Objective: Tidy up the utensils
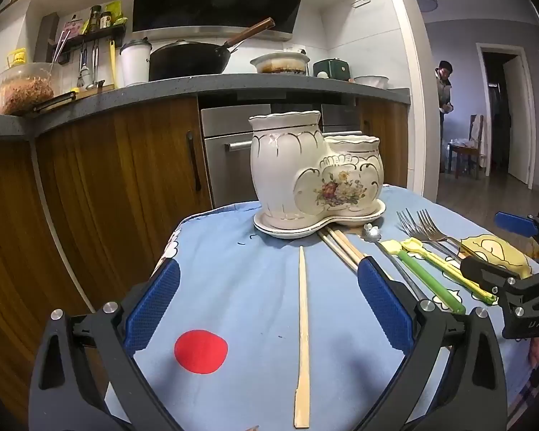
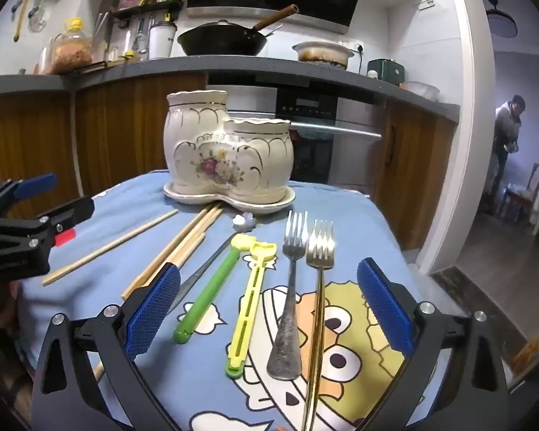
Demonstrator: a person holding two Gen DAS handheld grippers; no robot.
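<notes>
Left gripper [image 1: 269, 301]: fingers wide apart, holding nothing, a lone chopstick [image 1: 302, 323] lying between them on the cloth [image 1: 233, 287].
Right gripper [image 2: 268, 301]: spread wide, empty, above two forks [image 2: 298, 287].
Holder [image 2: 226, 151]: upright on its saucer at the far edge.
Chopsticks [image 2: 183, 248]: bundled beside it, perhaps three.

A table draped in a pale blue cartoon-print cloth [image 2: 125, 212] carried a white floral ceramic two-pot holder on its saucer [image 2: 226, 154] at the far edge. Near the holder lay a lone bamboo chopstick [image 1: 303, 327] to its left, a bundle of bamboo chopsticks [image 2: 183, 248], a green-handled utensil [image 2: 212, 287], a yellow slotted utensil [image 2: 249, 298], a steel fork [image 2: 289, 298] and a gold fork [image 2: 318, 309].
</notes>
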